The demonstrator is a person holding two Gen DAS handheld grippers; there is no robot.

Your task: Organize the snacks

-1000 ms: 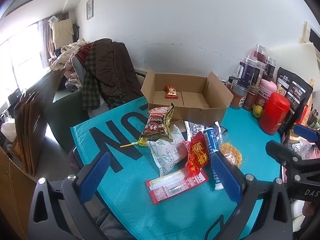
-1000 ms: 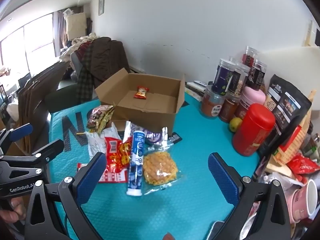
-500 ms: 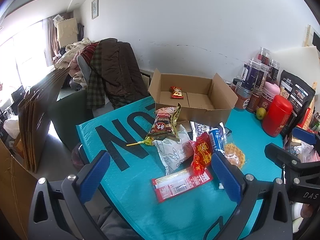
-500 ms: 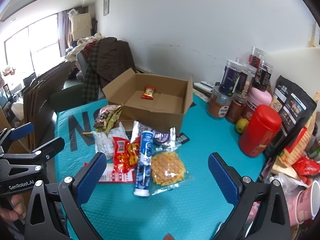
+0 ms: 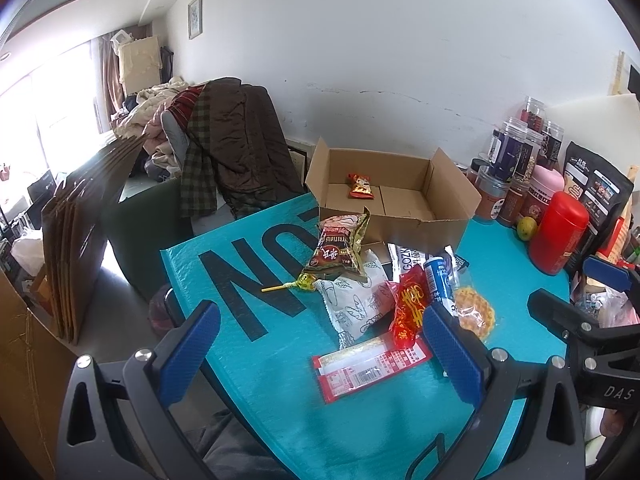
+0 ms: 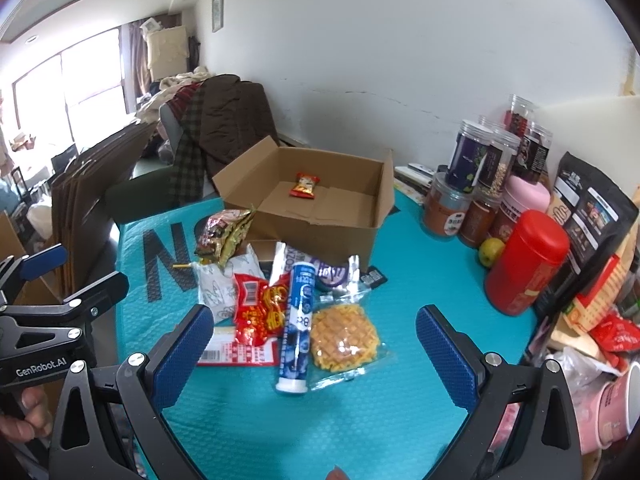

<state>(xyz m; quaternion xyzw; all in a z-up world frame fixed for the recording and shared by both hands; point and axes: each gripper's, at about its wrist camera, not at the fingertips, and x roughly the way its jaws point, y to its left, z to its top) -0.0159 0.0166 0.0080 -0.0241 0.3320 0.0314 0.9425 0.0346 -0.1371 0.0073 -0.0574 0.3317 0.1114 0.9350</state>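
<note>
Only one small red snack (image 6: 305,185) sits in the box (image 6: 320,236) at 12 o'clock, the snack pile (image 6: 288,304) waits on the blue surface (image 6: 420,292), and each hand-held gripper, left (image 5: 320,350) and right (image 6: 310,354), is wide open and empty.

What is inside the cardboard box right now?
One small red snack packet lies on the cardboard box floor toward the back. The rest of the visible floor is bare; the near wall hides the strip behind it.

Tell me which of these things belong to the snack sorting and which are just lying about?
Part of the job:
open brown cardboard box
small red snack packet inside it
blue tube
round yellow waffle in clear wrap
red foil packet
yellow lollipop

Just lying about:
red canister
clear lidded jars
green fruit
brown jacket
</note>
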